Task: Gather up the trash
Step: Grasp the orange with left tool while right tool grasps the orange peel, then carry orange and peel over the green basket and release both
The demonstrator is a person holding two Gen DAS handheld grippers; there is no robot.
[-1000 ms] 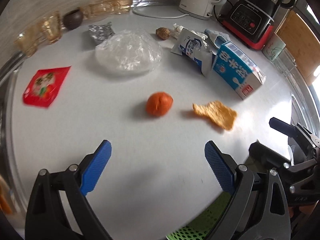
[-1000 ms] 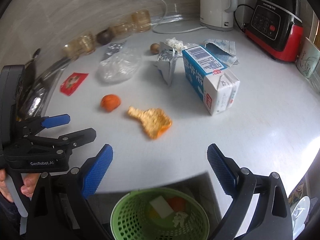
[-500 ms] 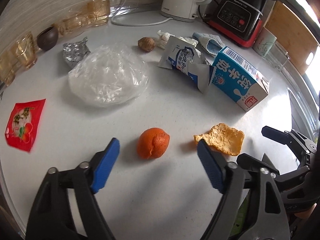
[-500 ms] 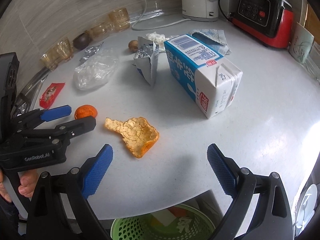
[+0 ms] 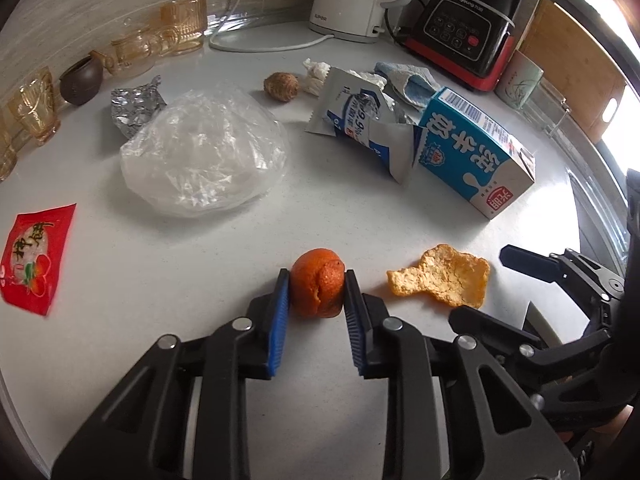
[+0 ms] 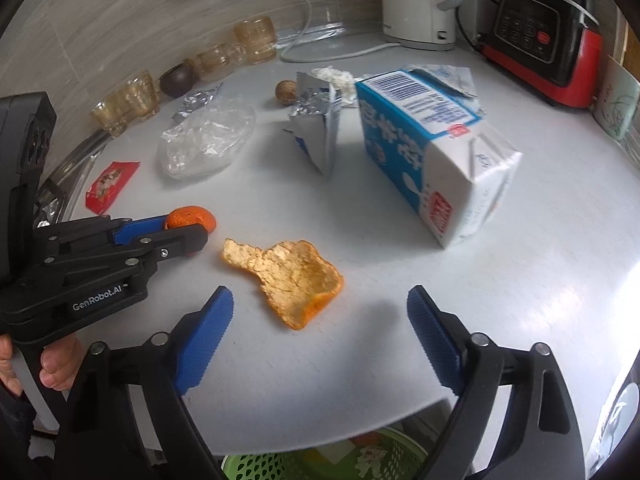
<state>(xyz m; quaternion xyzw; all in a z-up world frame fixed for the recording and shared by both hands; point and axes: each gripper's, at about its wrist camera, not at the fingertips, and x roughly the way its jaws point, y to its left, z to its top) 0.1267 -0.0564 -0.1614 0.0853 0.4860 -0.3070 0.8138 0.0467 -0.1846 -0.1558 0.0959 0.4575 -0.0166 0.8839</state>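
The orange peel ball (image 5: 318, 283) sits on the countertop (image 5: 200, 264), pinched between the left gripper (image 5: 316, 292) pads; the flat peel (image 6: 288, 276), long axis crosswise, lies ahead of the right gripper (image 6: 320, 312), spread wide.

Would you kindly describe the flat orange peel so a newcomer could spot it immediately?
Start at the big blue-and-white milk carton lying on the white counter. Nearer the counter's front edge lies the peel. Unlike the round orange lump beside it, it is a flat, ragged piece with its pale inside facing up.
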